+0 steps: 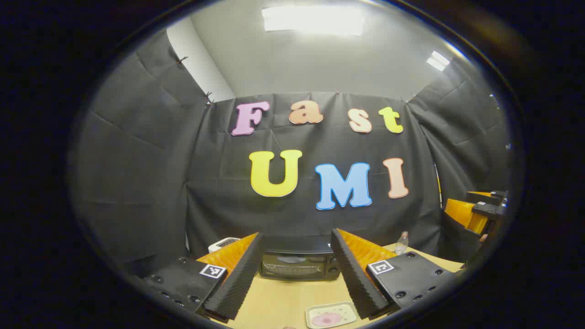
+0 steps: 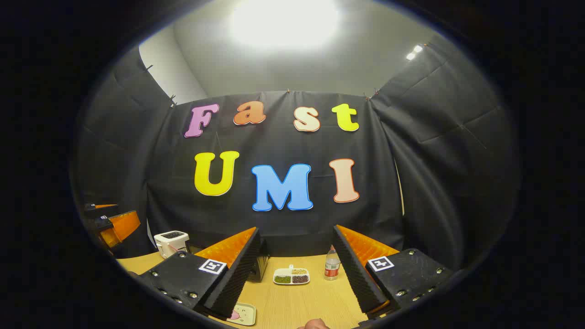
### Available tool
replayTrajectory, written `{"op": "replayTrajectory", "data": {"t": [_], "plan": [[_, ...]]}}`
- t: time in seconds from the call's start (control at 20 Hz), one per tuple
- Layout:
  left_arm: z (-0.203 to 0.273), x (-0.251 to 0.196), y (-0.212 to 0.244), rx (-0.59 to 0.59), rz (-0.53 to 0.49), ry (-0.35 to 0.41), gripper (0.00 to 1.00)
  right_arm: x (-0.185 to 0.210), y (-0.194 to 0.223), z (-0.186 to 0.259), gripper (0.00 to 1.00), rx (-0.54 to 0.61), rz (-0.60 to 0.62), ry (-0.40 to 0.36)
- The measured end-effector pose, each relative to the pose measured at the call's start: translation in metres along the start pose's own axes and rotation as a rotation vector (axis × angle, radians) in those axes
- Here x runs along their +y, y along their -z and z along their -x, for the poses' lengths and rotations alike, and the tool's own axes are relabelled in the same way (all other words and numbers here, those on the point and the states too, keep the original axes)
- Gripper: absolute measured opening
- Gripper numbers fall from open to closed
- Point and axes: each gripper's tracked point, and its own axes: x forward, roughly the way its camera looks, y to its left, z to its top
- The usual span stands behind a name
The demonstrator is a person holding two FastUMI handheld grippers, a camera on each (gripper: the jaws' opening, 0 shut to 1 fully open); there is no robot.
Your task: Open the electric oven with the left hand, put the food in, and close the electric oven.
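A small black electric oven (image 1: 299, 262) stands at the back of the wooden table (image 1: 283, 301), door closed, framed between the fingers of my left gripper (image 1: 297, 274), which is open and holds nothing. In front of it lies a pale tray with pink food (image 1: 331, 316). In the right gripper view, my right gripper (image 2: 295, 276) is open and holds nothing; the oven's corner (image 2: 262, 265) peeks out behind its left finger, and the food tray (image 2: 243, 314) lies low at the left. The right gripper (image 1: 480, 212) also appears at the far right of the left gripper view, and the left gripper (image 2: 109, 224) at the far left of the right gripper view.
A white toaster (image 2: 172, 243) stands at the table's back left. A divided white dish of beans (image 2: 291, 276) and a small plastic bottle (image 2: 332, 265) sit mid-table toward the back. Part of a hand (image 2: 315, 324) shows at the bottom edge. Black cloth walls surround the table.
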Motion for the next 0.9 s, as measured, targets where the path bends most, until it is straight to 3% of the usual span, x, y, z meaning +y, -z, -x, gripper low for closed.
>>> {"op": "replayTrajectory", "data": {"t": [0.7, 0.9], "plan": [[-0.007, -0.02, 0.001, -0.008, 0.001, 0.023, 0.97, -0.016, 0.003, 0.005, 0.97, -0.007, 0.043, 0.016], [-0.011, -0.028, 0.0, -0.012, -0.016, 0.023, 1.0, -0.021, 0.005, 0.003, 0.97, -0.008, 0.046, 0.006]]}}
